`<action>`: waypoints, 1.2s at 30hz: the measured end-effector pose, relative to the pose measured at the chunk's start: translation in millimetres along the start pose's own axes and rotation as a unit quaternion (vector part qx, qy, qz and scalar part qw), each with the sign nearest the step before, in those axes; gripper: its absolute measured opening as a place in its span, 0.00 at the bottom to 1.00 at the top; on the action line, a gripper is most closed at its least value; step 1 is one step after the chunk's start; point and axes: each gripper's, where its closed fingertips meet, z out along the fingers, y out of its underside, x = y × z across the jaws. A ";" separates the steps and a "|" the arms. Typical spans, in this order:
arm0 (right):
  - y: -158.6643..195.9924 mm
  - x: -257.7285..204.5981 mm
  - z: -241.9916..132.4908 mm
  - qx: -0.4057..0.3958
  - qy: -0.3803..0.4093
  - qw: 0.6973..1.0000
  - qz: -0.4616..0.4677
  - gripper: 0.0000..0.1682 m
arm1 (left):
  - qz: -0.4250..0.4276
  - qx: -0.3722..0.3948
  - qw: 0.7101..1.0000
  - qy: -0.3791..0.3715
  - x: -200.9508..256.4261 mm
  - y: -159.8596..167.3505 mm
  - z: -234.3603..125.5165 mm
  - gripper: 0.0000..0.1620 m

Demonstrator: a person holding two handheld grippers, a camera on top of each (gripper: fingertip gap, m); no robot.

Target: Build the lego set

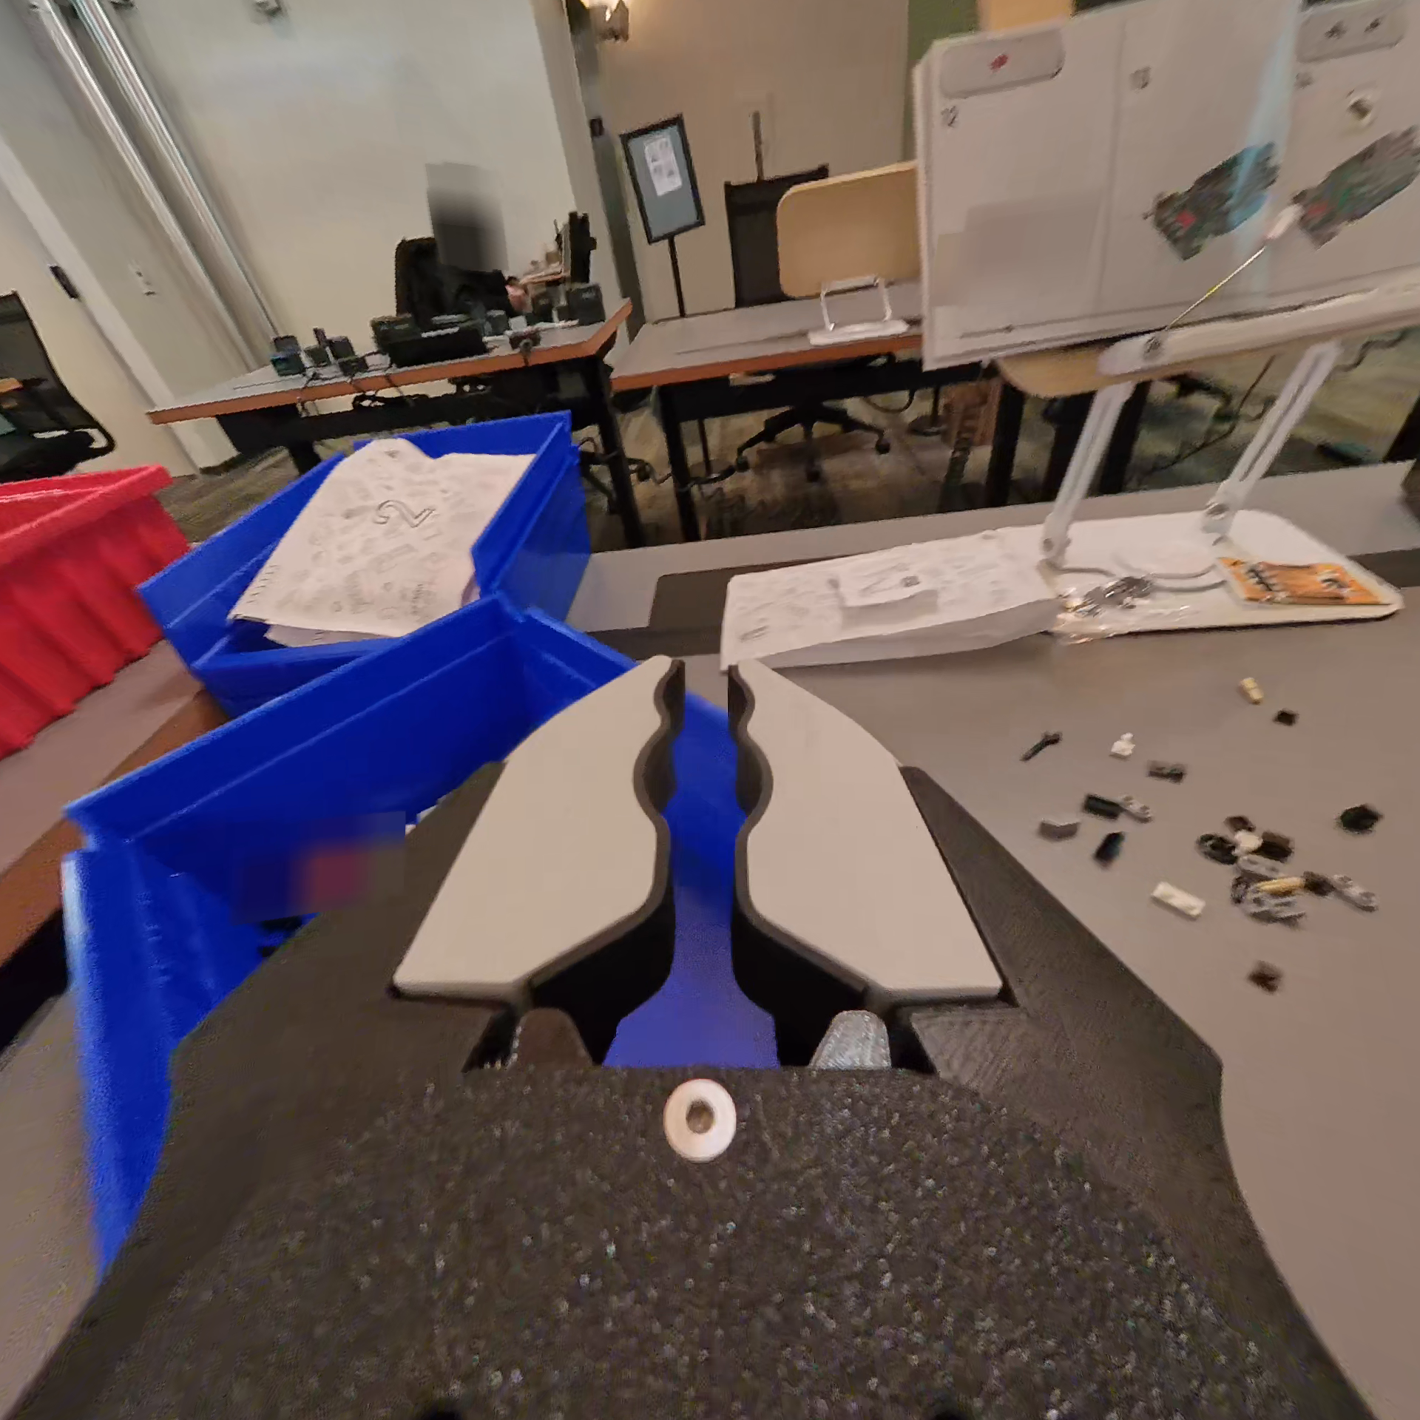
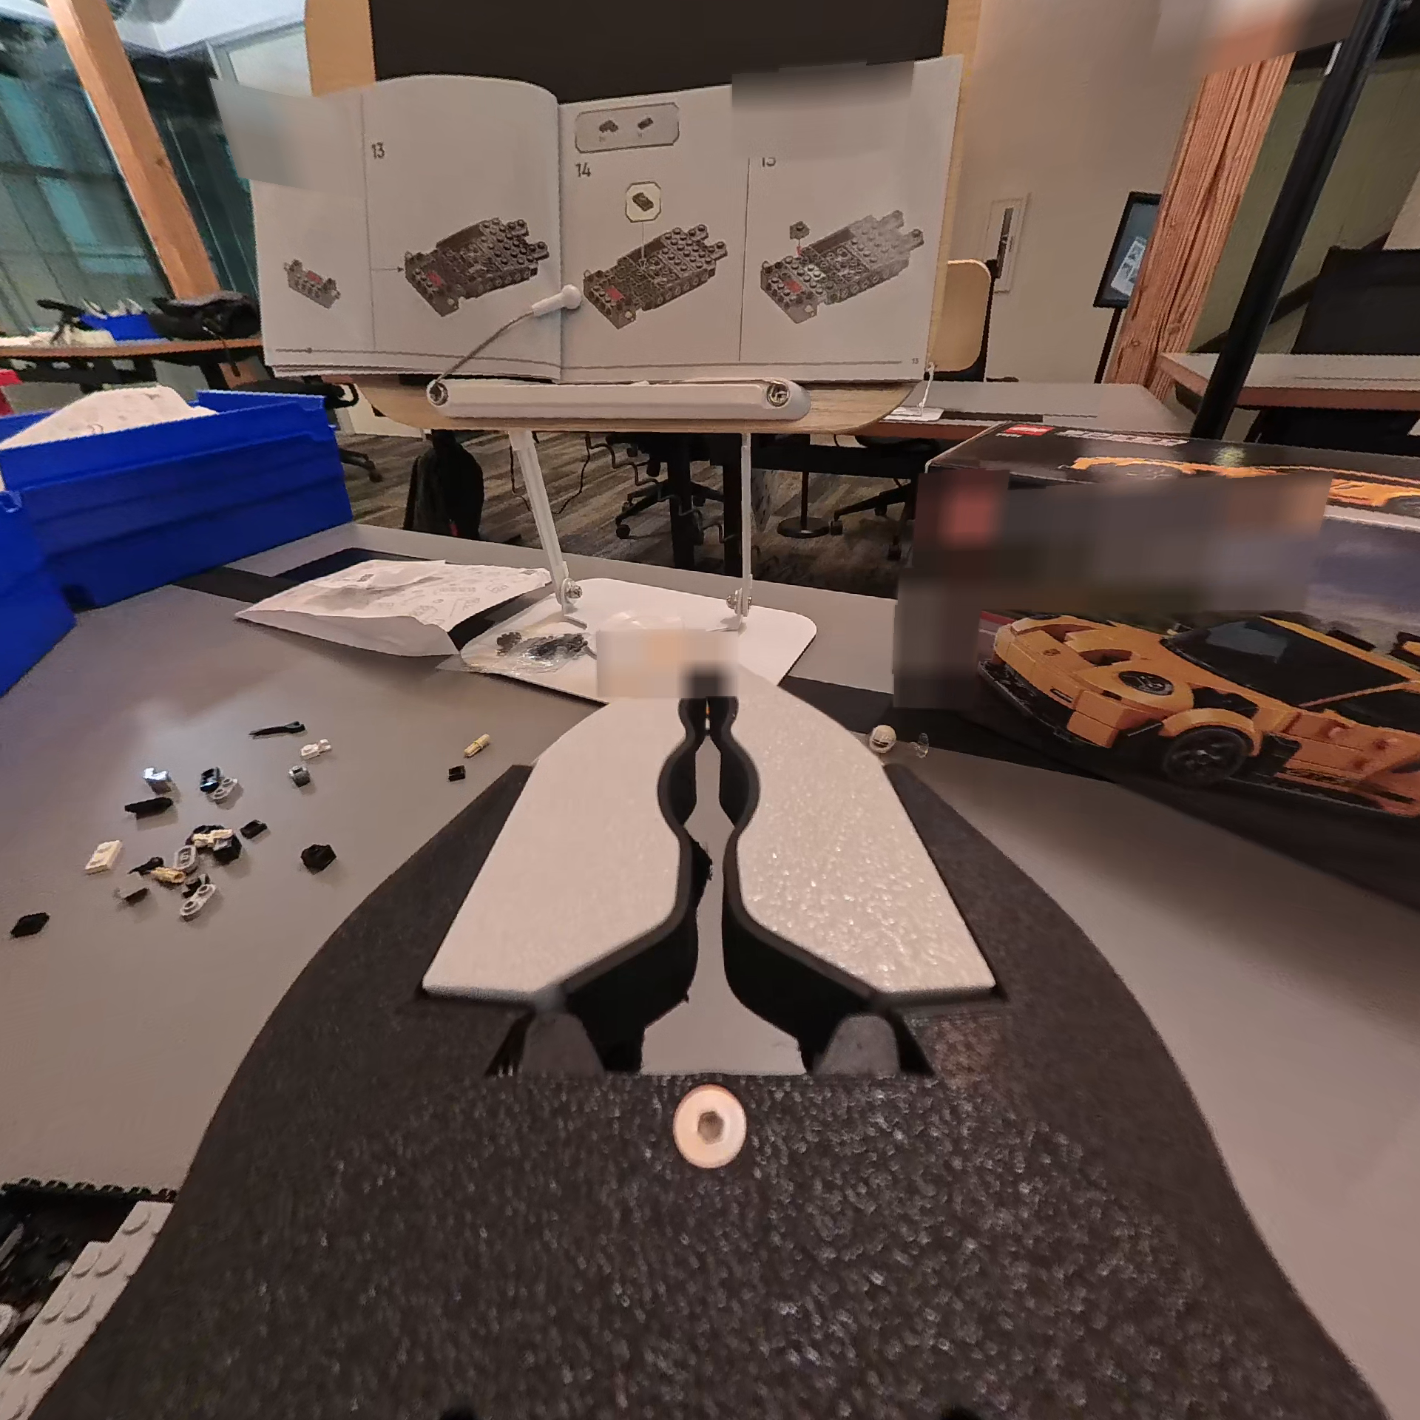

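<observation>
Lego pieces (image 2: 184,837) lie loose on the grey counter (image 2: 384,730), spread apart so each can be picked singly. Beyond them an instruction booklet (image 2: 599,230) stands propped open on a stand, facing the builder. Left tongs (image 1: 705,691) hang slightly parted and empty over a blue bin (image 1: 346,738); right tongs (image 2: 707,711) are almost closed, though whether they hold anything cannot be told. A printed box (image 2: 1152,653) showing an orange car sits at right.

Small black, grey and white lego pieces (image 2: 184,837) scattered loose on grey table (image 2: 384,730)
</observation>
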 end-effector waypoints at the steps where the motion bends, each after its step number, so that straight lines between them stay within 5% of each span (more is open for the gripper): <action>1: 0.4 -0.2 0.0 -0.001 -0.001 1.000 0.001 0.00 | 0.009 -0.012 1.000 -0.003 -7.7 1.8 -0.3 0.07; 17: 12.6 -12.1 4.1 -0.027 -0.039 0.999 0.021 0.00 | 0.107 -0.285 0.951 0.047 -135.3 47.5 -9.4 0.17; 25: 28.7 -24.6 7.9 -0.054 -0.054 0.997 0.009 0.00 | 0.171 -0.407 0.888 0.132 -142.4 94.1 8.3 0.15; 36: 40.7 -30.1 10.2 -0.075 -0.067 0.995 -0.002 0.00 | 0.230 -0.575 0.764 0.181 -161.0 152.9 45.9 0.16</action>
